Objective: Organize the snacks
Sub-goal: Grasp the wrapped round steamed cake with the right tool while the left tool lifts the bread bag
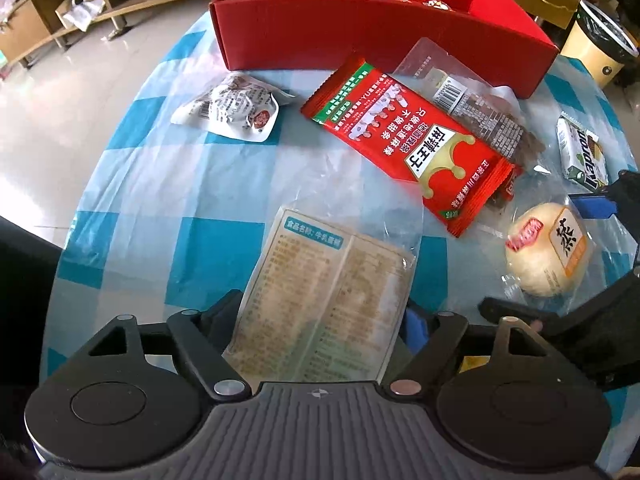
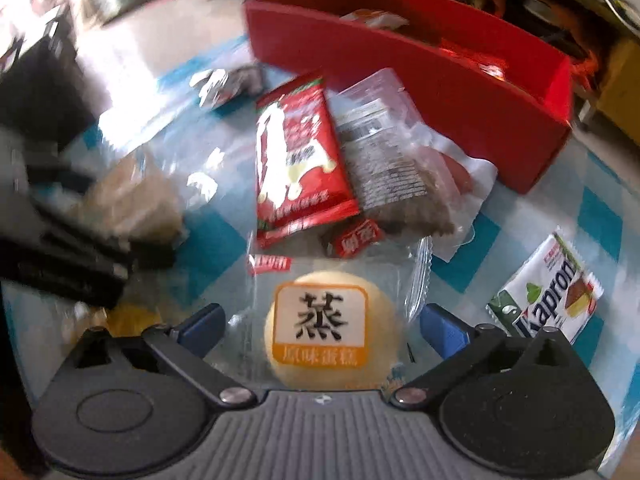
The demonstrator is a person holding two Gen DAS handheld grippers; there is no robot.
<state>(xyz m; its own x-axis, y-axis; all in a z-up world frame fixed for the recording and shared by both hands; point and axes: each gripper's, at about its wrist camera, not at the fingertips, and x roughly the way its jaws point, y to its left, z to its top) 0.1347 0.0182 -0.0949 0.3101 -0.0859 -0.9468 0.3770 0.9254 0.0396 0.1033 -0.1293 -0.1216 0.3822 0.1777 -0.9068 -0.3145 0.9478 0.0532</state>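
Observation:
A clear pack of pale bread (image 1: pixel 324 300) lies between the fingers of my left gripper (image 1: pixel 320 320), which is closed on its sides. A round steamed cake in clear wrap (image 2: pixel 332 328) (image 1: pixel 548 248) lies between the fingers of my right gripper (image 2: pixel 324 324), which stands open around it with gaps on both sides. A red spicy-strip packet (image 1: pixel 408 148) (image 2: pixel 296 160) lies mid-table. The red box (image 1: pixel 384 36) (image 2: pixel 420 80) stands at the back with several snacks inside.
A clear pack of brown snack (image 1: pixel 476 116) lies under the red packet. A small white-and-silver packet (image 1: pixel 236 108) is at the left, a Kapron wafer pack (image 1: pixel 584 152) (image 2: pixel 552 292) at the right. The table has a blue-and-white checked cloth (image 1: pixel 168 200). A bin (image 1: pixel 600 48) stands behind.

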